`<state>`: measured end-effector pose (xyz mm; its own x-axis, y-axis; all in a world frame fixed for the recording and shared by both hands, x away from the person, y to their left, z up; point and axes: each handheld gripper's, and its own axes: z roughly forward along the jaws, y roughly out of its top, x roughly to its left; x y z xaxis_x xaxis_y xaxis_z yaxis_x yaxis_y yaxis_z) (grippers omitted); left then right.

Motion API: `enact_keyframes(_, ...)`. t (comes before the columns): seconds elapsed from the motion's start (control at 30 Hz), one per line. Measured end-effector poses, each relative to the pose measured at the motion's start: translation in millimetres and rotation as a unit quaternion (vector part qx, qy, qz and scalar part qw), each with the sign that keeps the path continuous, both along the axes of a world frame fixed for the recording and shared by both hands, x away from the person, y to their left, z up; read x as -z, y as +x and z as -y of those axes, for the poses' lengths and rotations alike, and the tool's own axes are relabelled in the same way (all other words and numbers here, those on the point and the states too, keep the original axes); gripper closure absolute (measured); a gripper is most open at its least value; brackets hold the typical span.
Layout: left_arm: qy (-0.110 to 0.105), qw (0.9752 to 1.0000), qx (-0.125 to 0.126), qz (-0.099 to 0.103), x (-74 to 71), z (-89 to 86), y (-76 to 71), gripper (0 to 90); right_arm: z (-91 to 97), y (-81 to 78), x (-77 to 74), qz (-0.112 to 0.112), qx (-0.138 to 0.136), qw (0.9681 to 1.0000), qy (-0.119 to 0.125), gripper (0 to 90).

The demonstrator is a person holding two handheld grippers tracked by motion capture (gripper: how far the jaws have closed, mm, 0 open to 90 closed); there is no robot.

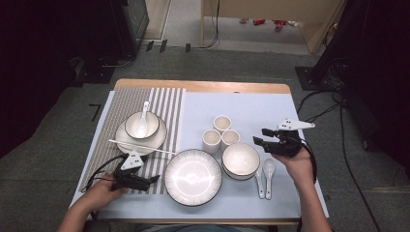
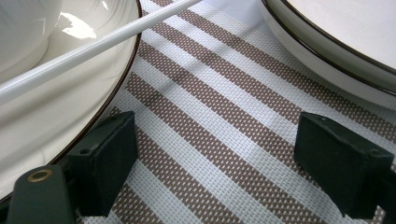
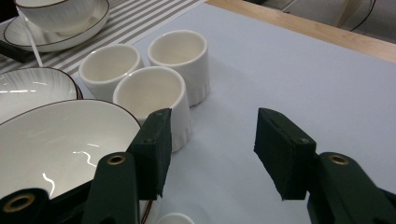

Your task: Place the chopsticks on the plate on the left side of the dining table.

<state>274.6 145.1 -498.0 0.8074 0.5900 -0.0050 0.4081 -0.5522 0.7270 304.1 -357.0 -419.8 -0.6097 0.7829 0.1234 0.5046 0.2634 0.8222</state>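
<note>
My left gripper point(image 1: 153, 179) rests low on the striped placemat point(image 2: 224, 107), between a small plate point(image 2: 56, 107) and the large ribbed plate point(image 1: 192, 176). Its jaws stand open point(image 2: 215, 158) with only the mat between them. A white chopstick point(image 2: 93, 46) lies across the small plate's rim. My right gripper point(image 1: 261, 137) hovers at the right of the white bowl point(image 1: 240, 159), pointing toward three white cups point(image 1: 220, 133). In the right gripper view the jaws are open point(image 3: 212, 149) over bare blue mat, and the nearest cup point(image 3: 149, 93) stands just beyond the left jaw.
A bowl with a spoon point(image 1: 142, 124) sits on the small plate at the left. Two white spoons point(image 1: 265, 176) lie on the blue mat point(image 1: 251, 106) right of the white bowl. The wooden table edge point(image 1: 203, 86) runs along the back.
</note>
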Motion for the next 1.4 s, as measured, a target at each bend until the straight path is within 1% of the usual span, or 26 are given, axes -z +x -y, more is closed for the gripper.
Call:
enact_keyframes(0.17, 0.000, 1.0000, 0.000, 0.000, 0.0, 0.0, 0.0, 13.8, 0.9, -2.1, 4.1, -0.001, 0.000, 0.9999, -0.010, 46.2)
enact_keyframes(0.4, 0.000, 1.0000, 0.000, 0.000, -0.1, 0.0, 0.0, 13.8, 8.0, -6.0, 7.4, -0.002, 0.013, 0.9999, -0.003, 46.2)
enact_keyframes(0.6, 0.000, 1.0000, -0.001, 0.000, 0.0, 0.2, -0.1, 13.8, 11.0, -7.6, 11.3, -0.004, 0.021, 0.9997, -0.010, 46.2)
enact_keyframes(0.77, 0.000, 1.0000, 0.000, 0.000, 0.0, 0.0, 0.0, 13.8, 12.0, -7.3, 18.2, -0.013, 0.024, 0.9995, -0.017, 46.2)
enact_keyframes(0.97, 0.000, 1.0000, 0.000, 0.000, 0.0, 0.0, 0.0, 13.8, 13.8, -7.5, 21.8, -0.013, 0.031, 0.9993, -0.018, 46.2)
enact_keyframes(1.1, 0.000, 1.0000, 0.000, 0.000, 0.0, 0.0, 0.0, 13.8, 15.0, -6.8, 25.5, -0.018, 0.033, 0.9990, -0.024, 46.2)
enact_keyframes(1.23, 0.000, 1.0000, 0.000, 0.000, 0.0, 0.0, 0.0, 13.8, 17.7, -6.4, 27.7, -0.020, 0.039, 0.9988, -0.021, 46.2)
enact_keyframes(1.33, 0.000, 1.0000, 0.000, 0.000, 0.0, 0.0, 0.0, 13.8, 20.6, -6.7, 28.2, -0.022, 0.049, 0.9984, -0.016, 46.2)
enact_keyframes(1.4, 0.000, 1.0000, 0.000, 0.000, 0.0, 0.0, 0.0, 13.8, 22.4, -7.3, 28.2, -0.019, 0.054, 0.9983, -0.013, 46.2)
